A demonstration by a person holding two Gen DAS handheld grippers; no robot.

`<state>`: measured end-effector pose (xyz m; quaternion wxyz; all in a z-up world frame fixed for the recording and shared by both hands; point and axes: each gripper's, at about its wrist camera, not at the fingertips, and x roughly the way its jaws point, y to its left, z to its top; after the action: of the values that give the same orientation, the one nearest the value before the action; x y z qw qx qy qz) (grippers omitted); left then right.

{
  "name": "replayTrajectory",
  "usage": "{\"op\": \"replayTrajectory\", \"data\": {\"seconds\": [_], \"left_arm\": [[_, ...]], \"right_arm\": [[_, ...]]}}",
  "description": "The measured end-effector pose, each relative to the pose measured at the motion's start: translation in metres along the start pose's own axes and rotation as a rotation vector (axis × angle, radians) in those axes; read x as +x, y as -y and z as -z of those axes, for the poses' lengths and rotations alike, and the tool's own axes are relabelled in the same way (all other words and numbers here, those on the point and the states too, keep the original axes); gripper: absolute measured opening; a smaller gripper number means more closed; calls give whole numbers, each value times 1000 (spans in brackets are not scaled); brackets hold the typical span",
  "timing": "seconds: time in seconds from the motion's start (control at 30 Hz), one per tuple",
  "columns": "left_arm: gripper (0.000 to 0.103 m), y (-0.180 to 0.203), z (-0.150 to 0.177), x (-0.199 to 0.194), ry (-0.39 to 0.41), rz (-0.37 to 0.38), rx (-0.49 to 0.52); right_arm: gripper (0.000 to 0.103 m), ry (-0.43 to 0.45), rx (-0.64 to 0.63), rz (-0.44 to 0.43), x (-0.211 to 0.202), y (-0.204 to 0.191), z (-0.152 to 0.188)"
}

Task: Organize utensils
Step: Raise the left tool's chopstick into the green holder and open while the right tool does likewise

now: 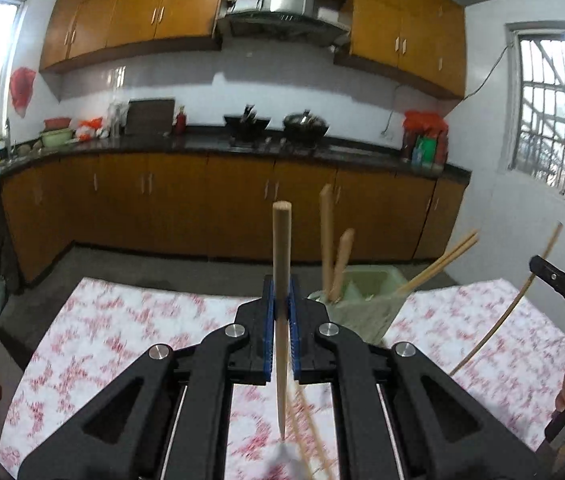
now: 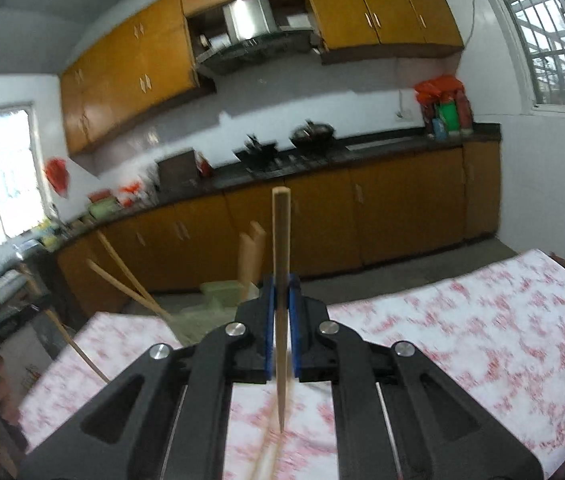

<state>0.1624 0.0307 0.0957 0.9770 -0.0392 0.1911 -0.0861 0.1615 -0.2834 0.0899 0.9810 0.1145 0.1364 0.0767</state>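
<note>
My left gripper (image 1: 281, 300) is shut on a wooden-handled utensil (image 1: 281, 248), held upright above the table; its lower end is blurred. A green utensil holder (image 1: 362, 308) stands just right of it, with two wooden handles (image 1: 332, 256) and a pair of chopsticks (image 1: 438, 260) in it. My right gripper (image 2: 281, 300) is shut on a chopstick (image 2: 281, 240), also upright. The holder (image 2: 218, 300) lies to its left in the right wrist view, partly hidden. The right gripper's chopstick shows at the right edge of the left wrist view (image 1: 522, 292).
The table has a white and red floral cloth (image 1: 122, 340). More chopsticks (image 1: 310, 436) lie blurred on the cloth under the left gripper. Behind are orange kitchen cabinets (image 1: 202, 200) and a dark counter (image 1: 202, 144) with woks.
</note>
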Motion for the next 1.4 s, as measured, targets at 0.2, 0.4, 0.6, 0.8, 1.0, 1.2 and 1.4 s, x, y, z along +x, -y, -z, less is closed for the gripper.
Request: {"op": "replayTrajectory", "data": {"seconds": [0.2,0.4,0.6,0.8,1.0,1.2,1.4], "left_arm": [[7,25,-41,-5,147,27,0],[7,46,-77,10,317,12,-26],[7,54,-67,50,340,-11,-54],[7,47,-34,79,228,6,-79],[12,38,-27,73,165,46,-131],[38,36,-36,45,190,39,-119],[47,32,-42,7,211,9,-92]], "right_arm": [[8,128,-12,-70,4,-30,-41],[8,279,-33,-53,26,-52,-68],[8,283,-49,-5,74,-55,-62],[9,186,-38,0,105,-48,-37],[28,162,-33,-3,100,-49,-26],[38,193,-40,-2,65,-50,-34],[46,196,-54,53,16,-39,-34]]}}
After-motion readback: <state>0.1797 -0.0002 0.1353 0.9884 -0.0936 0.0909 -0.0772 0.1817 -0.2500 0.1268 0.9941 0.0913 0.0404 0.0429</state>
